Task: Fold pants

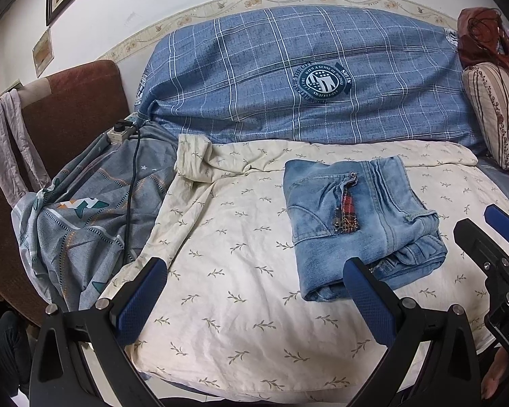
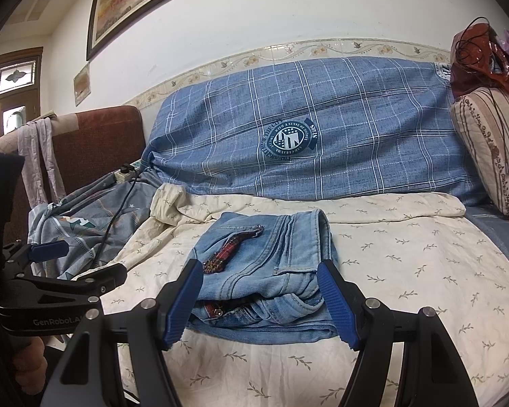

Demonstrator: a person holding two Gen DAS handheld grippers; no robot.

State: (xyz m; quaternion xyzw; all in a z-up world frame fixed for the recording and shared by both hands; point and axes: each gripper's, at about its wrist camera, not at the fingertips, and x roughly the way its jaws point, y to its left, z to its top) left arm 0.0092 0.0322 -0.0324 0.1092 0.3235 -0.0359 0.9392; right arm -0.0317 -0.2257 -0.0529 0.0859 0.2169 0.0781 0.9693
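Observation:
The light blue denim pants [image 1: 359, 224] lie folded into a compact bundle on the cream leaf-print sheet [image 1: 227, 291], with a red plaid trim showing along a pocket. In the right wrist view the pants [image 2: 264, 264] lie just ahead of my gripper. My left gripper [image 1: 254, 271] is open and empty, to the left of the pants, its right finger just in front of the bundle's near edge. My right gripper [image 2: 259, 285] is open and empty, its fingers either side of the bundle's near end. It also shows at the right edge of the left wrist view [image 1: 488, 227].
A blue plaid quilt [image 1: 305, 78] lies along the wall behind. A grey patterned cover [image 1: 85, 210] with a power strip [image 1: 120, 132] and black cable lies at the left. A striped pillow [image 1: 495, 108] stands at the right. A brown headboard [image 1: 71, 108] is at the left.

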